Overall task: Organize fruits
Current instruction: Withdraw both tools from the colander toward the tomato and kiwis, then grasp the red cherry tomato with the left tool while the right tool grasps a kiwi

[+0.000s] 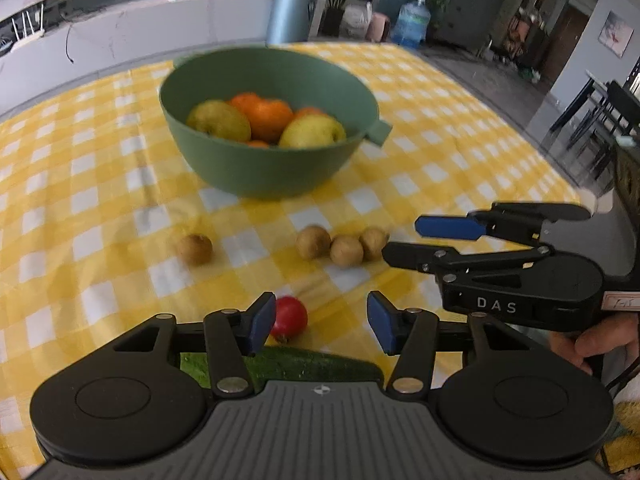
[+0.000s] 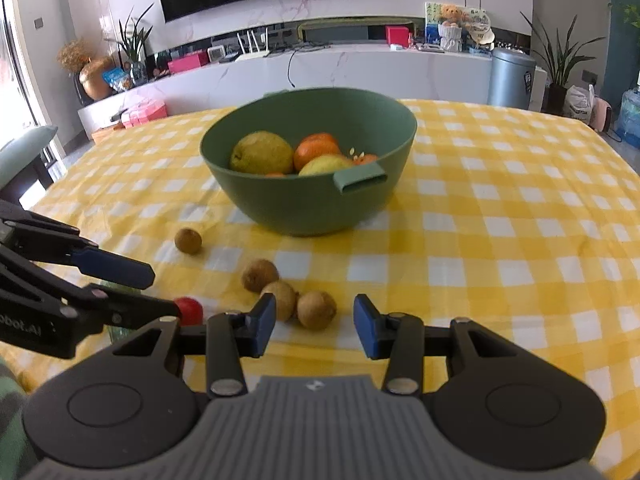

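Observation:
A green bowl [image 1: 272,168] [image 2: 320,208] holds pears and oranges [image 1: 264,116] at the table's middle. Three small brown fruits [image 1: 346,250] [image 2: 316,309] lie clustered in front of it, and one brown fruit [image 1: 195,249] [image 2: 188,241] lies apart to the left. A red tomato-like fruit [image 1: 289,318] [image 2: 190,310] and a green cucumber [image 1: 288,366] lie under my left gripper [image 1: 322,324], which is open and empty. My right gripper [image 2: 314,326] is open and empty just short of the cluster. It also shows in the left wrist view [image 1: 404,240].
A yellow and white checked cloth [image 2: 500,240] covers the table. The table's right edge [image 1: 532,136] drops to the floor. A white counter [image 2: 340,68] and a grey bin [image 2: 512,78] stand beyond the far edge.

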`<action>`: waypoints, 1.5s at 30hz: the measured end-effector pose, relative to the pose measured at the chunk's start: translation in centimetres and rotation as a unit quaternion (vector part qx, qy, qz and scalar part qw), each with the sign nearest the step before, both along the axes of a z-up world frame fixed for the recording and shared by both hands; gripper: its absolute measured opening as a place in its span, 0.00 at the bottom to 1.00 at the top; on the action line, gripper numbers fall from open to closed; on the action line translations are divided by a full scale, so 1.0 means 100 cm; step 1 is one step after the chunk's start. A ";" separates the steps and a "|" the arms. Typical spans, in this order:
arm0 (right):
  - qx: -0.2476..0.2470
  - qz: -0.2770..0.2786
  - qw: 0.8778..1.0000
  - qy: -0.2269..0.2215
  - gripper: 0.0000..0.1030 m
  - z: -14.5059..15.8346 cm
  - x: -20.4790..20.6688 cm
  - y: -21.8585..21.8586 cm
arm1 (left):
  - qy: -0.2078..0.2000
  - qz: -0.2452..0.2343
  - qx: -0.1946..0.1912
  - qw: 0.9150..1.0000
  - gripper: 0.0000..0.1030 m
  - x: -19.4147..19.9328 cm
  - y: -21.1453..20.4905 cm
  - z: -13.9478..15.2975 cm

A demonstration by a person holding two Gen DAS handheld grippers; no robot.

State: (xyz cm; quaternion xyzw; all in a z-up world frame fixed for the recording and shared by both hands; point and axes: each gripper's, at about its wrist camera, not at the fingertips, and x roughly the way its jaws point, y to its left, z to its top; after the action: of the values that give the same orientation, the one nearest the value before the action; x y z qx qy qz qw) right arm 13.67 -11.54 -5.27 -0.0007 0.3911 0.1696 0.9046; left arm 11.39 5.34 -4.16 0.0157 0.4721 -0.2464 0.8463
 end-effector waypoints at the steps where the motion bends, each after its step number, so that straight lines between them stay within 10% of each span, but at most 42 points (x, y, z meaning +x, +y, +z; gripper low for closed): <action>1: -0.005 0.003 1.000 0.002 0.39 -0.001 0.000 0.001 | 0.002 0.002 0.006 1.000 0.57 0.001 -0.001 -0.002; 16: -0.036 0.024 0.999 0.007 0.32 -0.013 0.006 0.015 | 0.013 0.004 0.072 0.997 0.49 0.007 -0.013 -0.021; 45: -0.017 0.000 1.000 0.009 0.22 -0.010 0.009 0.007 | -0.005 0.049 0.002 0.999 0.30 0.015 0.008 -0.005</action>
State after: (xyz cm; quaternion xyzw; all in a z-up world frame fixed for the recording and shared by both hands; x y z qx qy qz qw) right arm 14.57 -10.79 -6.25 -0.0145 0.4023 0.1632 0.9007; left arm 12.91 6.16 -4.70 -0.0047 0.4682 -0.2032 0.8599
